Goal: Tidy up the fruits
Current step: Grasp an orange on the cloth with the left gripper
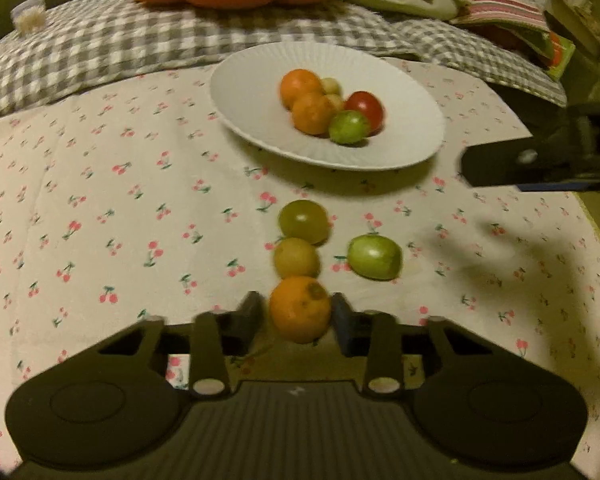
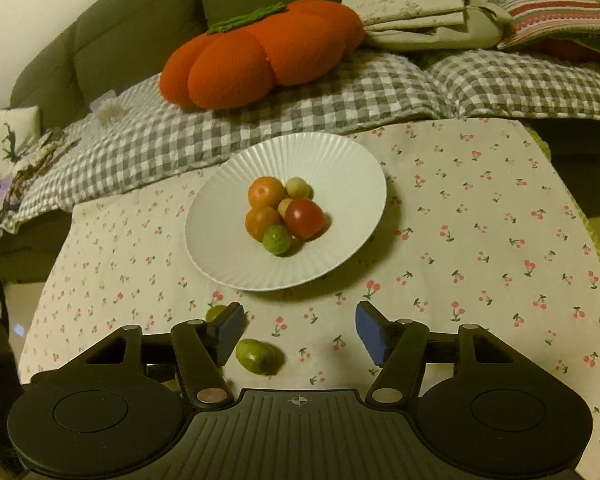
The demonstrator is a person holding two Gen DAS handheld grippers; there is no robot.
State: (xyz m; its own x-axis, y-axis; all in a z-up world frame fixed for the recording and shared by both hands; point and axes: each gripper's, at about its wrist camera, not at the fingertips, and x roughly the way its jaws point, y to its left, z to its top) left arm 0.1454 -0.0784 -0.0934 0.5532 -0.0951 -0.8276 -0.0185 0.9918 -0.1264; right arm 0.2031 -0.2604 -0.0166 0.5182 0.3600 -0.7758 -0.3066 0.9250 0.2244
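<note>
Across the far side: green sofa, draped with a grey checked blanket
Pumpkin cushion: orange, lying on the checked blanket, far of the plate
Folded linens: stacked far right, beside a striped cloth
Bench: covered by a pale cloth printed with small cherries
Plate: white, ribbed, sitting on the cherry cloth toward the far middle
Fruits on the plate: two orange ones, a red one, a green one and two small yellowish ones, clustered and touching at the centre
Loose fruits on the cloth: near of the plate, a green-yellow one, a yellow one and an orange fruit in a near-to-far row, each touching the next; another green one just to their right
Left tongs: narrowed onto the orange fruit, pads against both its sides, at the near end of the row
Right tongs: spread wide with nothing between the pads, hovering over the cloth near of the plate; green fruit lying just inside the left pad, not gripped
Right tongs seen from the left wrist: dark body entering at the right edge, beside the plate
</note>
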